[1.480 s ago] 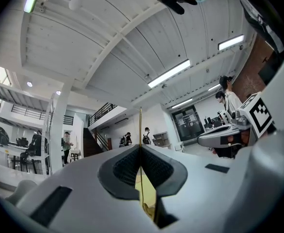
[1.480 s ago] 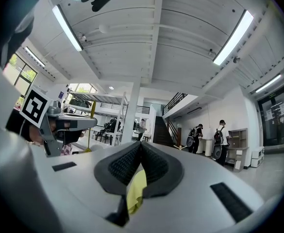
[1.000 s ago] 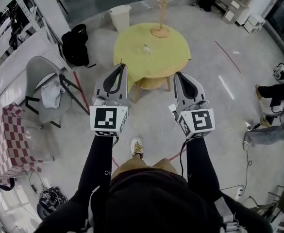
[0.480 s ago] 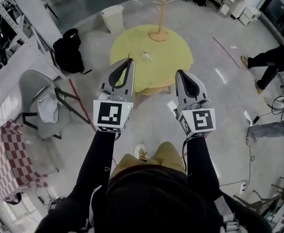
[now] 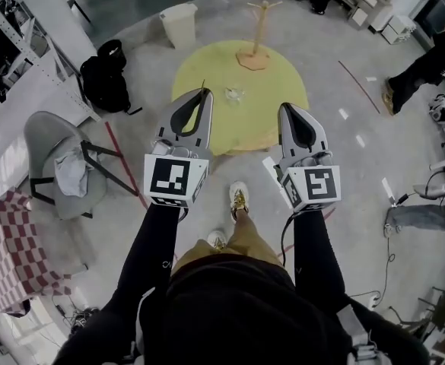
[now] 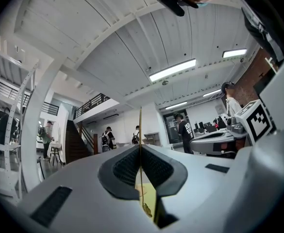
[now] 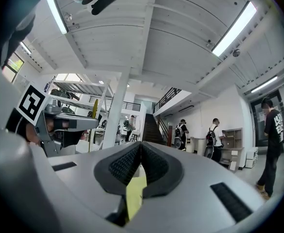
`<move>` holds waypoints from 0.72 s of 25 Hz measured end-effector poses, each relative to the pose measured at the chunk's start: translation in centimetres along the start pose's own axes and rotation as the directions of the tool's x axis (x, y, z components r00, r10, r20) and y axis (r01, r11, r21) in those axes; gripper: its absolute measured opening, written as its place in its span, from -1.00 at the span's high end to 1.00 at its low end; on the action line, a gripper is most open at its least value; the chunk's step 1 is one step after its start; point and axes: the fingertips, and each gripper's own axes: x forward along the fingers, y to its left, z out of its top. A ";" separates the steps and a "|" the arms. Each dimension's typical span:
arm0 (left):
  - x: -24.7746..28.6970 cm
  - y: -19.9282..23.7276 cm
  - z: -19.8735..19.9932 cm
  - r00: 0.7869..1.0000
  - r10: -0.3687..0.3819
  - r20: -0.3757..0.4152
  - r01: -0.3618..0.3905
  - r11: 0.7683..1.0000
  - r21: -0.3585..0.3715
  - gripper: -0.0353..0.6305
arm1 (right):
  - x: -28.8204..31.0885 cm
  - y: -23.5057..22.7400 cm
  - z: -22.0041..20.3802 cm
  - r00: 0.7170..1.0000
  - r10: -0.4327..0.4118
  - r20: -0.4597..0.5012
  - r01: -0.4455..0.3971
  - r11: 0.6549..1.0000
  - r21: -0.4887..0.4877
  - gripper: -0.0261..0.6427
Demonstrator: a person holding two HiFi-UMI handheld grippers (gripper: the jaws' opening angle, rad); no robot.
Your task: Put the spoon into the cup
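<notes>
Head view, left hand-held gripper (image 5: 205, 94) clamped on gold spoon (image 6: 141, 125), right hand-held gripper (image 5: 286, 107) closed empty, yellow table (image 5: 277, 90) ahead.

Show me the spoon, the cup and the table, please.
spoon (image 6: 140, 127): left gripper view, upper part of its thin handle.
cup (image 5: 235, 94): head view, its clear body.
table (image 5: 268, 90): head view, bare yellow top.
</notes>
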 end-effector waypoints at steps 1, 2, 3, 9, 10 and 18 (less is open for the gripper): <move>0.8 0.3 -0.3 1.000 0.002 -0.002 -0.002 1.000 0.001 0.85 | 0.8 -0.4 -0.2 1.000 0.005 -0.001 -0.005 1.000 0.002 0.84; 1.6 0.6 -0.6 1.000 0.004 -0.004 -0.004 1.000 0.001 0.85 | 1.7 -1.0 -0.5 1.000 0.009 -0.003 -0.009 1.000 0.005 0.84; 2.5 0.9 -0.9 1.000 0.006 -0.006 -0.006 1.000 0.003 0.85 | 2.6 -1.5 -0.8 1.000 0.012 -0.005 -0.012 1.000 0.009 0.84; 8.1 3.1 -2.9 0.999 0.036 -0.033 -0.036 0.999 0.017 0.85 | 8.8 -5.1 -1.9 0.999 0.052 0.014 -0.052 0.998 0.032 0.84; 9.0 3.4 -3.2 0.998 0.042 -0.039 -0.041 0.999 0.018 0.85 | 9.8 -5.6 -2.1 0.998 0.059 0.013 -0.060 0.998 0.037 0.84; 15.1 6.2 -5.3 0.995 0.092 -0.048 -0.092 0.996 0.009 0.85 | 17.2 -8.8 -3.5 0.992 0.124 0.023 -0.125 0.991 0.055 0.84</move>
